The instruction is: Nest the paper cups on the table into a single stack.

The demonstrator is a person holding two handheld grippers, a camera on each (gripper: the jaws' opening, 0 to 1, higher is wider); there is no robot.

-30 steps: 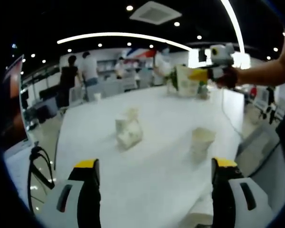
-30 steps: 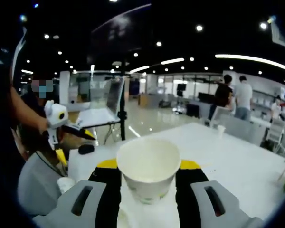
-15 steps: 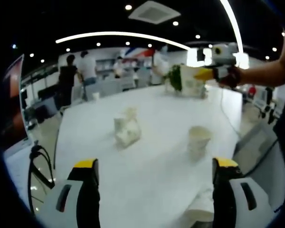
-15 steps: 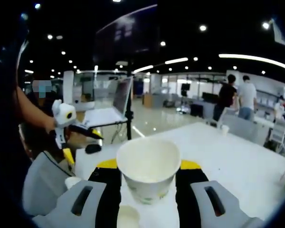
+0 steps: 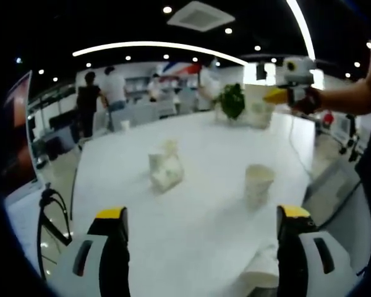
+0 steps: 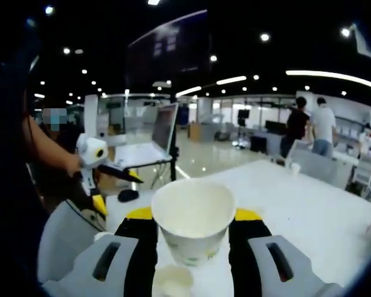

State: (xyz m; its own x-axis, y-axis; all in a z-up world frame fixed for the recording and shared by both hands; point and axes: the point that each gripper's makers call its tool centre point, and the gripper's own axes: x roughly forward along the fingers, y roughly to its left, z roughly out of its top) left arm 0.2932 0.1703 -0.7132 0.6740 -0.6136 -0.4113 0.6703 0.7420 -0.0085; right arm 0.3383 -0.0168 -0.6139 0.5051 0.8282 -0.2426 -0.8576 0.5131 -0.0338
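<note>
Open-plan office, dark ceiling with spot lights, long white table as the work surface. Right gripper has its jaws clamped on a white paper cup, upright, mouth up, held above the table; in the left gripper view that cup sits at the far table end beside a green plant. Second cup stands upright on the table right of centre; from the right gripper view one cup sits directly below the held one, between the jaw bodies. Crumpled-looking pale cup cluster lies near table centre, can't tell how many cups. Small cup at the far table edge. Left gripper jaws are spread wide, nothing between them, low over the near table. Laptop on a stand and two people standing in the background.
</note>
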